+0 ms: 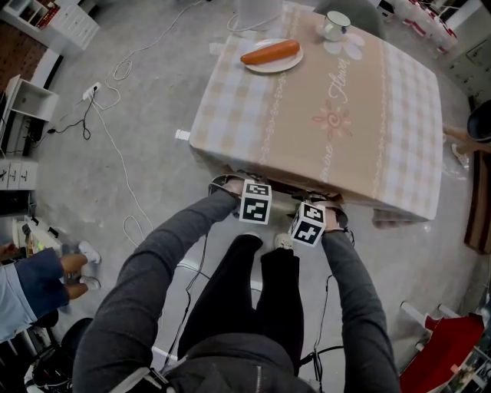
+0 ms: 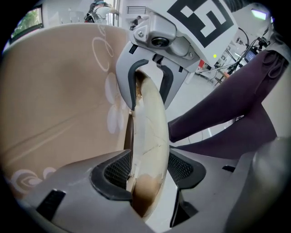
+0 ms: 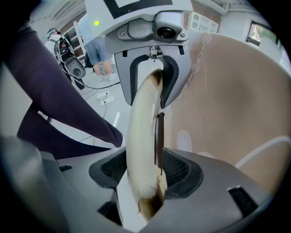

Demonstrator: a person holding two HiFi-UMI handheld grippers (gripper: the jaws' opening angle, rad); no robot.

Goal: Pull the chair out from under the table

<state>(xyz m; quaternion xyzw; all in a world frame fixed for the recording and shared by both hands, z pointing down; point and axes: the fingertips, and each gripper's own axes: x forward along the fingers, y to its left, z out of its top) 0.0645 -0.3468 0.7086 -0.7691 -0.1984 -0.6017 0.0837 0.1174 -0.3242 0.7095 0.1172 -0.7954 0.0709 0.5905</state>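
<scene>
The chair is tucked under the near edge of the desk [image 1: 383, 115], so that only its cream, worn top rail [image 2: 150, 132] shows, curving along just beside the hanging tablecloth [image 2: 59, 104]. Both grippers point steeply down at that near edge, side by side on the same rail.

The left gripper [image 2: 150, 170] has its fingers [image 2: 116, 170] closed on the rail, with the mesh pads against both of its faces. The right gripper [image 3: 144, 175] grips the rail the same way, its fingers [image 3: 182, 170] pinching it from either side. Each gripper carries a cube with black-and-white square markers.

The tablecloth is beige with checked borders and pale flower prints. Near the middle of the desk it bears a cursive word [image 1: 337, 84] that looks like "Flower". A second line of script nearer the front edge is too small to read.

At the far side of the desk, a white plate [image 1: 273, 66] holds a single carrot [image 1: 270, 52]. Toward the desk's far right corner a cup [image 1: 335, 23] stands on a saucer; what is in it cannot be made out.

On the floor [image 1: 153, 100] to the left of the desk, a white cable [image 1: 115, 153] trails in loops.
</scene>
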